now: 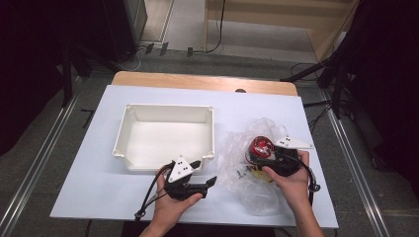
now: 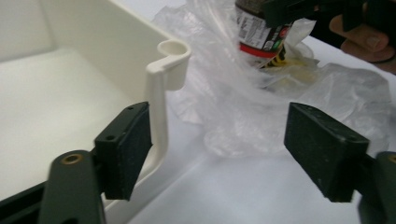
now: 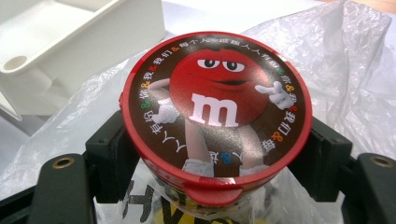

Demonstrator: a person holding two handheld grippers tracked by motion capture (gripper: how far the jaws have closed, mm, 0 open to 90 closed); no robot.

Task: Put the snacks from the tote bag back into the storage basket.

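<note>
**Candy tub gripped over the bag; white bin stands open beside it**

The right gripper (image 1: 271, 157) has its two jaws pressed against opposite sides of the candy tub (image 3: 215, 112), just under the red-rimmed lid, as the right gripper view shows. The tub stands upright within the folds of the clear plastic bag (image 1: 247, 173), which lies near the right front corner of the white tabletop (image 1: 89, 187). A side grip below the lid looks chosen so the tub can be lifted straight out of the bag without tipping.

The left gripper (image 1: 205, 173) holds nothing. Its jaws stand well apart, and nothing lies between its pads (image 2: 128, 149). It sits at the front right corner of the white bin (image 1: 123, 133), with one jaw just beside the bin's corner post. I judge it has let go to clear the way, though it may be placed to steady bin or bag.

The bin sits left of centre, its near wall close to the tub. Room above the bin is free. The loose bag film around the tub could drag on lifting. The left gripper stands near the likely path.
</note>
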